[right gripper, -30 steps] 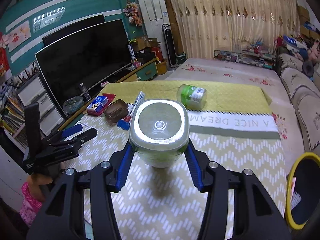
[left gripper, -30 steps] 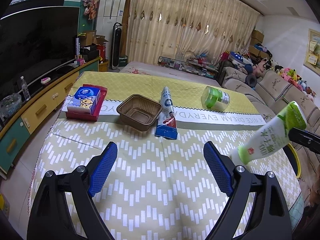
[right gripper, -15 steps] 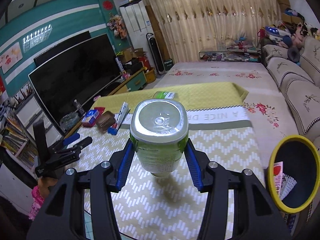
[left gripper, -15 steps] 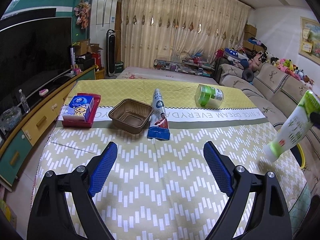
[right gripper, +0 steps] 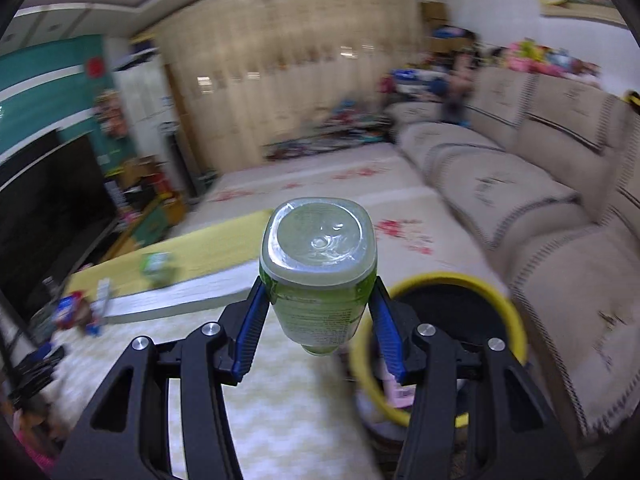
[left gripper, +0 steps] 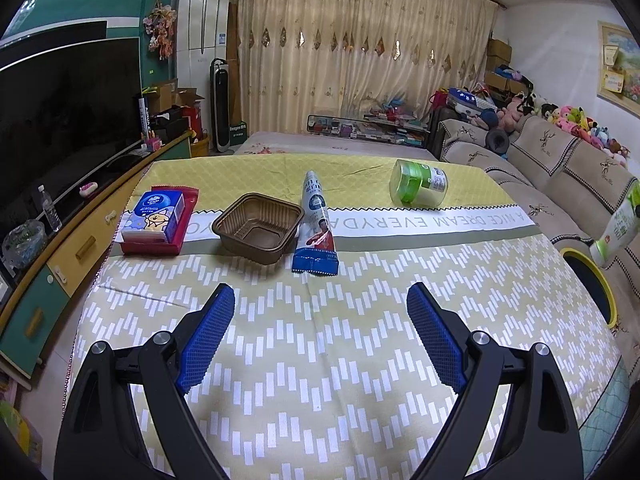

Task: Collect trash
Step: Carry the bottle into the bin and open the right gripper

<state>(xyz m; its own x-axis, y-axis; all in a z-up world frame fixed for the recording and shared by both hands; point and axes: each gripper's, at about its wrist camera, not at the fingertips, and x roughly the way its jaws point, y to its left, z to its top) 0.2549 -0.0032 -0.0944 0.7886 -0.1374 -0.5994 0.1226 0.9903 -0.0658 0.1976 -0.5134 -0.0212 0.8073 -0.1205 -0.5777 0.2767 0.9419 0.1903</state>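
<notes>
Right wrist view: right tool [right gripper: 318,326] clamps green plastic bottle [right gripper: 318,268].
Aim: centre over yellow-rimmed bin [right gripper: 496,292], lower right.
Left tool [left gripper: 320,340]: gaping, empty.

We count four loose items on the tablecloth [left gripper: 320,360]: one tissue pack [left gripper: 154,213] on one red tray [left gripper: 176,240] near the left edge, one empty brown plastic tray [left gripper: 259,227], one blue-and-white wrapper tube [left gripper: 317,228] just beside it, and one green jar [left gripper: 418,183] on its side toward the far edge. We record one green bottle [right gripper: 318,276] off the table, and one yellow-rimmed bin [right gripper: 440,284] past the right edge.
</notes>
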